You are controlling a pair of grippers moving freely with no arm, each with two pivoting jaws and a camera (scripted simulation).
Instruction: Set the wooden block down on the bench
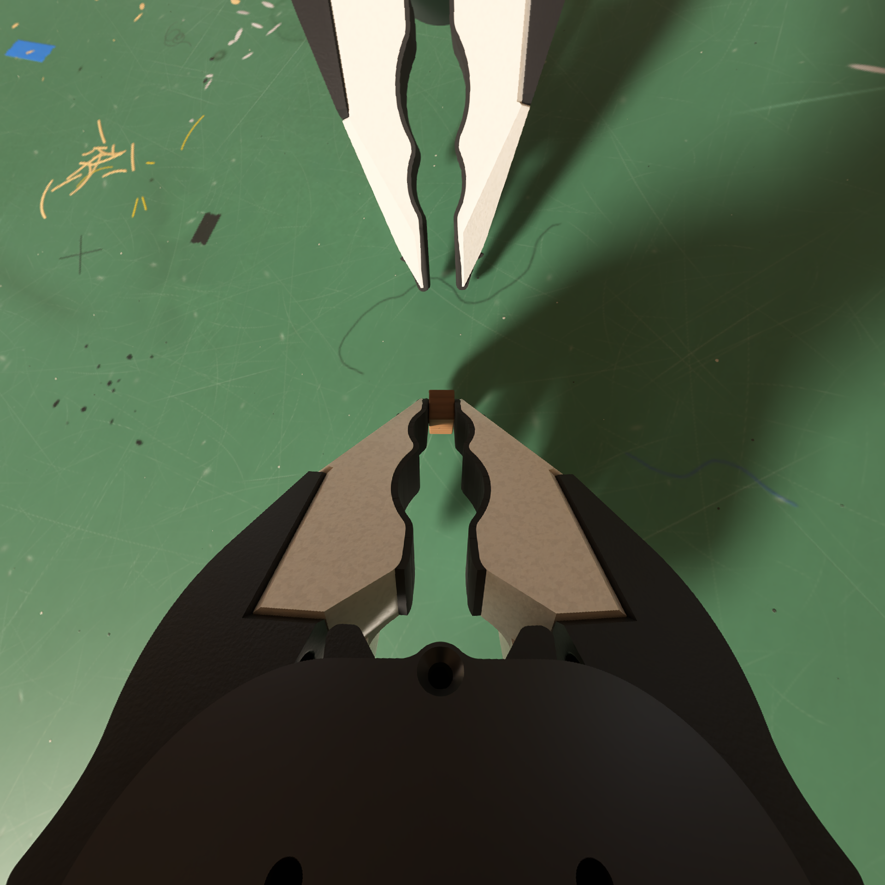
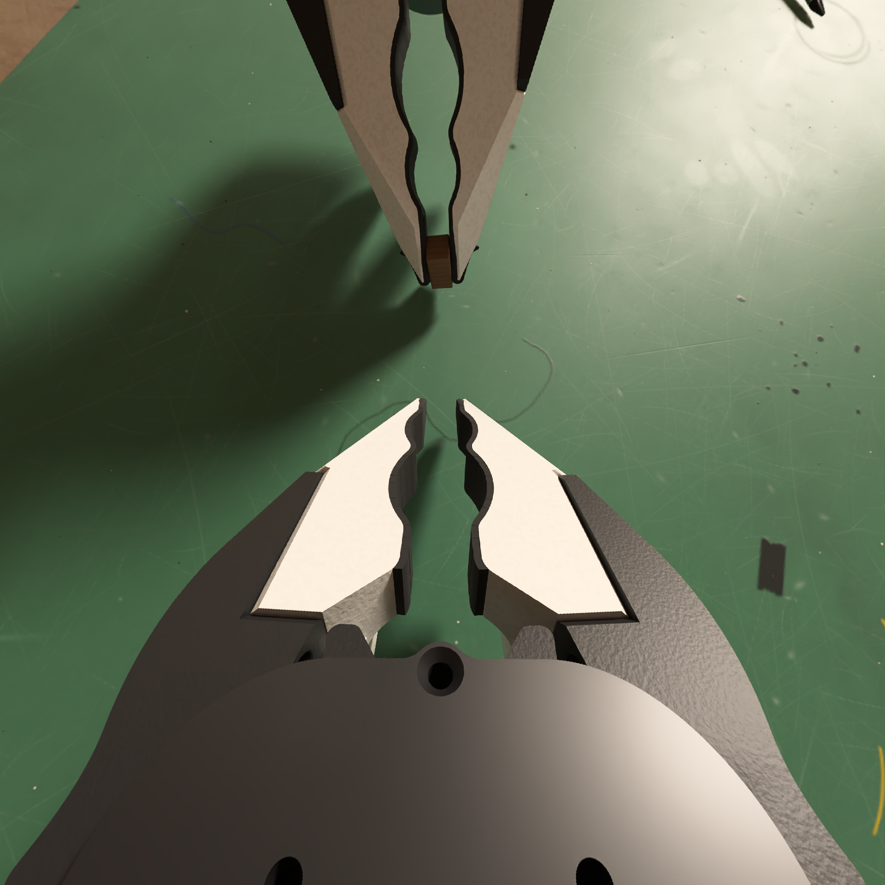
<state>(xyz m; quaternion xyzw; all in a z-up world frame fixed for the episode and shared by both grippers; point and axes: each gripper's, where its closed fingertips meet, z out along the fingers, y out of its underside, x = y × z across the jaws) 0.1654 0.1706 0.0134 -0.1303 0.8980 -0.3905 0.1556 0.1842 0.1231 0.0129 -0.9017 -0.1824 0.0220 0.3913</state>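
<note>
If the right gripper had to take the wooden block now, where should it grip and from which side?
Probably the free end of the wooden block, the part poking past the left gripper, whose jaws already cover two opposite sides near the tips. The right gripper faces it head-on, empty, jaws slightly apart. Best guess: come straight in, turned a quarter so the jaws close on the two bare faces.

Scattered yellow wood shavings [image 1: 91,167] lie at ten o'clock in the left wrist view — beside them a black tape strip [image 1: 206,228], a blue scrap [image 1: 29,51] (far corner), and a thin dark thread [image 1: 383,311].
</note>
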